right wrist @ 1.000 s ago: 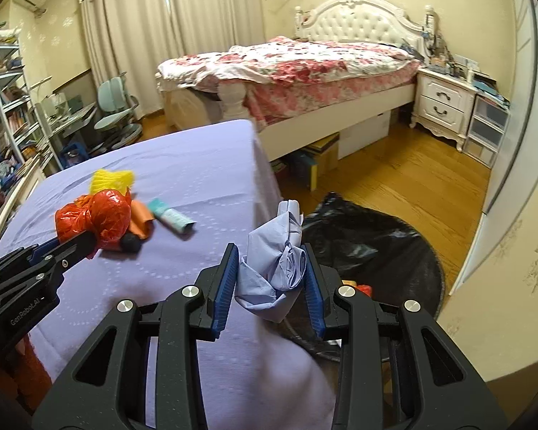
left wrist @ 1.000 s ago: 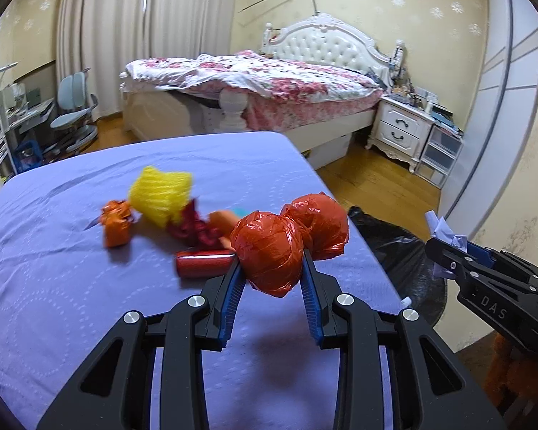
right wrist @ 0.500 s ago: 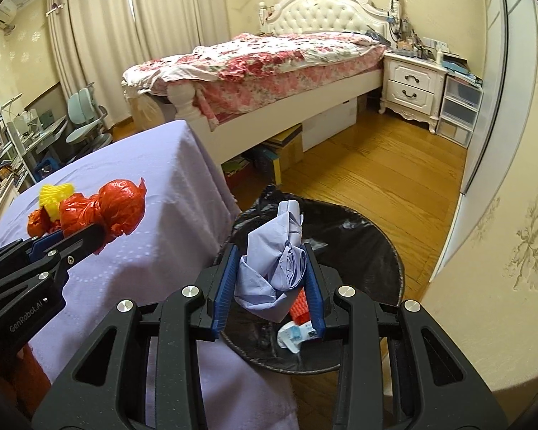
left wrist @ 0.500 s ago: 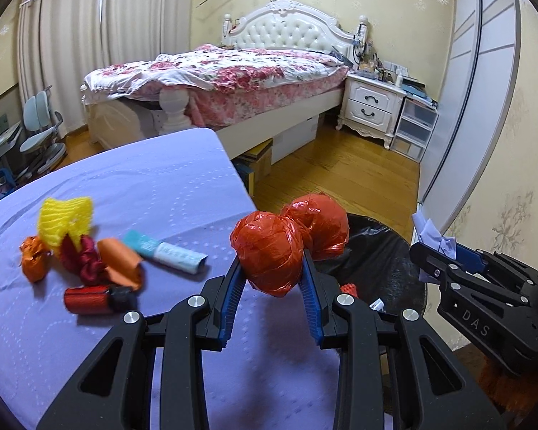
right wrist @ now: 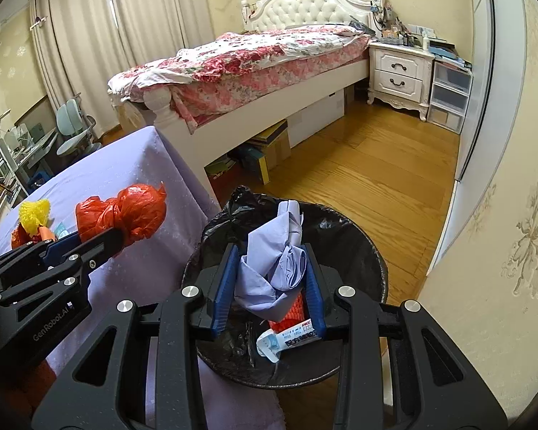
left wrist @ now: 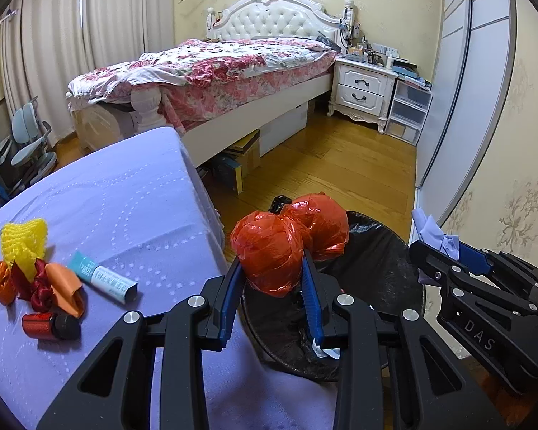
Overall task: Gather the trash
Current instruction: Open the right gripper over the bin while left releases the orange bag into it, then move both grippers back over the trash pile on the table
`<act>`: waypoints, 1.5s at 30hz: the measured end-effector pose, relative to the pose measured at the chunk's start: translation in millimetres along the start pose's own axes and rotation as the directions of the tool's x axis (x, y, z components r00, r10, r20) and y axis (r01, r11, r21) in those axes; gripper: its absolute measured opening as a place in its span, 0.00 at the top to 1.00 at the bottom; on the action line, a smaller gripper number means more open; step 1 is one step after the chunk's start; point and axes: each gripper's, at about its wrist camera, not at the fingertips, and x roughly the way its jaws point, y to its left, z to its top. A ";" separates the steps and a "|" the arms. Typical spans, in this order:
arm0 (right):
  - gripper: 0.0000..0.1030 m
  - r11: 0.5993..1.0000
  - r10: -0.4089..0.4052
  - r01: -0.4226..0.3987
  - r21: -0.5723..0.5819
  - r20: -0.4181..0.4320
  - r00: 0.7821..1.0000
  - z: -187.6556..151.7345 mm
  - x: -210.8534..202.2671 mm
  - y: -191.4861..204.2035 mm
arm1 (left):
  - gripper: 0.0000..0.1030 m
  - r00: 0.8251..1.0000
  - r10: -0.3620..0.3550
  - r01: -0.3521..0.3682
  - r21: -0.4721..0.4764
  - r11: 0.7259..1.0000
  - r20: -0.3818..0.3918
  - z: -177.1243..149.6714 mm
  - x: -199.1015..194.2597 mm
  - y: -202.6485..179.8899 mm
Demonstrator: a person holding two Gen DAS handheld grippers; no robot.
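Two tools (each gripping one item): left [left wrist: 270, 279] red bag [left wrist: 269, 254], right [right wrist: 270, 283] lilac wad [right wrist: 272, 268].

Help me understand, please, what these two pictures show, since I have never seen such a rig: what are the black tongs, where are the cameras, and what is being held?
The black tongs are two hand-held grippers, one in each of a person's hands; there is no robot arm. Each carries a wide-angle camera looking forward along its two fingers, so each picture is that gripper's own view, with the other gripper showing at the side.

The left gripper is shut on a red bag, knotted into two lumps. The right gripper is shut on a crumpled lilac wad. Both hang over a bin lined with a black bag, with some trash already inside.

The lilac table holds more trash: a yellow net, orange and red wrappers, a teal-and-white tube and a small red can.
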 end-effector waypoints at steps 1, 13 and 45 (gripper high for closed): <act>0.67 1.000 -0.001 0.001 0.003 0.000 1.000 0.1 0.7 -1.7 | 0.68 1.000 0.001 -0.001 0.004 1.000 -0.003 0.2 1.5 -1.9; 0.51 0.999 -0.031 0.031 0.034 0.023 0.999 0.8 0.0 -16.6 | 0.30 0.999 0.035 -0.035 0.001 0.999 -0.004 0.3 4.5 -4.9; 0.41 0.987 0.111 -0.116 -0.112 -0.049 0.993 -22.2 -6.2 96.1 | 0.27 0.967 0.240 -0.252 -0.210 0.945 -0.079 -43.0 -36.9 119.2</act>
